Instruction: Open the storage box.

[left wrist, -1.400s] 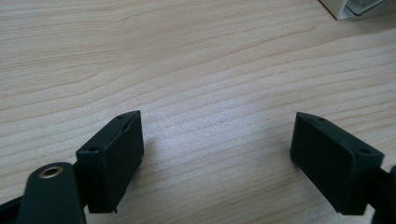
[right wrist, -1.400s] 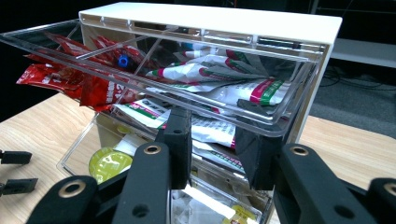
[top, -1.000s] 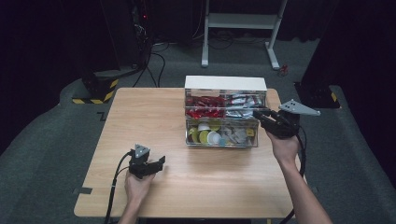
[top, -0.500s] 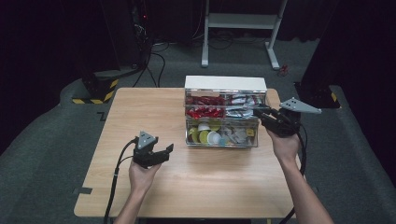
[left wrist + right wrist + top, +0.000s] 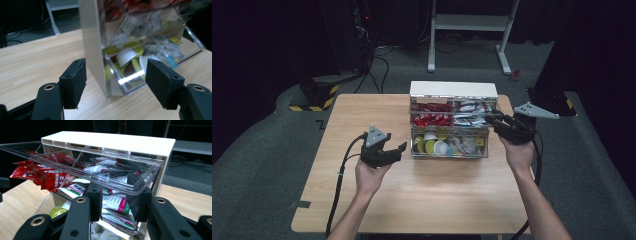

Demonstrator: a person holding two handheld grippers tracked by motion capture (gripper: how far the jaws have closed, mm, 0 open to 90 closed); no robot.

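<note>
Left gripper (image 5: 116,85) gapes wide at organizer (image 5: 452,90) corner; right gripper (image 5: 116,202) pinches drawer (image 5: 140,187) rim

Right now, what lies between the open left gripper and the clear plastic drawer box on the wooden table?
Nothing: in the high view, bare wooden table separates the left gripper from the clear plastic drawer box.

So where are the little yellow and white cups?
In the high view, the yellow and white cups sit in the clear organizer's bottom drawer, at its left end, just right of the left gripper.
</note>
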